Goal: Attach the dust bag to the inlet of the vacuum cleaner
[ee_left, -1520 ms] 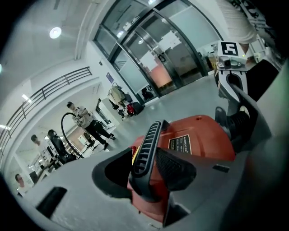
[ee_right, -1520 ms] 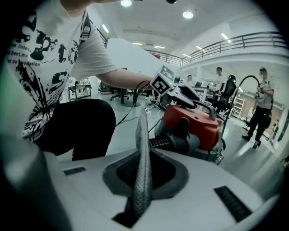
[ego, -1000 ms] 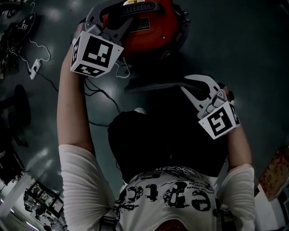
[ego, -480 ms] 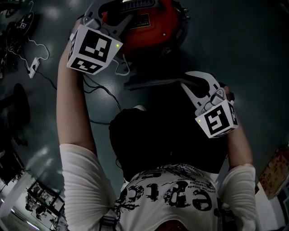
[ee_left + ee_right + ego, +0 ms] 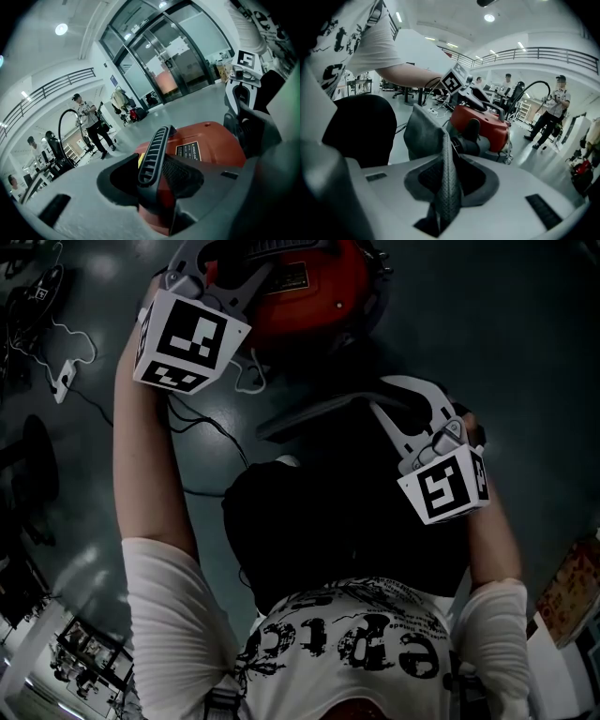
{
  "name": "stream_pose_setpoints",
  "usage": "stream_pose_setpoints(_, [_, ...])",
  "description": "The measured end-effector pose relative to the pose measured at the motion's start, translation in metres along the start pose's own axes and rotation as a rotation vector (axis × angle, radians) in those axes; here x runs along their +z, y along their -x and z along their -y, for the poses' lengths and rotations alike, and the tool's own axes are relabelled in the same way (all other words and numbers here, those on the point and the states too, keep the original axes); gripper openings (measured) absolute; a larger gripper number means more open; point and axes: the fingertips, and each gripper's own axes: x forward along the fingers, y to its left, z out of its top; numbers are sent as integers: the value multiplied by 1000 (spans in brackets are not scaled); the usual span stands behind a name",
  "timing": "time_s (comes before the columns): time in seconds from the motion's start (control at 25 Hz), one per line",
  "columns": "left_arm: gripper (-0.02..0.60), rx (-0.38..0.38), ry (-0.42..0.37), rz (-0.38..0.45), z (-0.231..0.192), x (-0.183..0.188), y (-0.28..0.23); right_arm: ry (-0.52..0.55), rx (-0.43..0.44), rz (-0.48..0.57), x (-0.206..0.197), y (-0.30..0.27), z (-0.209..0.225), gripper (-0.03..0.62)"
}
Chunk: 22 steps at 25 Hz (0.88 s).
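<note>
The red vacuum cleaner (image 5: pixel 309 296) sits on the floor at the top of the head view. My left gripper (image 5: pixel 234 277) is shut on its black ribbed carrying handle (image 5: pixel 152 157), with the red body (image 5: pixel 208 140) just behind. My right gripper (image 5: pixel 386 407) is shut on the dark grey fabric dust bag (image 5: pixel 309 418), held flat below the vacuum. In the right gripper view, the bag's cloth (image 5: pixel 446 183) is pinched between the jaws. Its wider part (image 5: pixel 419 131) reaches toward the vacuum (image 5: pixel 483 123) and its black inlet tube (image 5: pixel 469 140), close to it; contact is unclear.
A white power strip (image 5: pixel 58 382) and cables (image 5: pixel 202 432) lie on the floor at the left. The holder's dark trousers (image 5: pixel 347 521) fill the middle. Several people stand in the background, one beside a black hose loop (image 5: pixel 70 133). Glass doors (image 5: pixel 173 61) are behind.
Both grippers have shifted slightly up the head view. The bag's edge has tilted, its right end rising with the right gripper. Both grips are unchanged.
</note>
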Motion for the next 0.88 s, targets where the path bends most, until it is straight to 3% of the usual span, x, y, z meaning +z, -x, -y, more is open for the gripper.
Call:
stream_pose_setpoints(0.24, [147,15,8,-3,0,0,-1,-44,-46,16,-11,1,1,60])
stream_pose_setpoints(0.48, [147,3,20,-31,1,0,0,15,-156,36,1,1,5,63])
stream_pose_setpoints(0.88, [149,4,27,-35,0,0,-1,-65,-170,25,-1,-3,16,72])
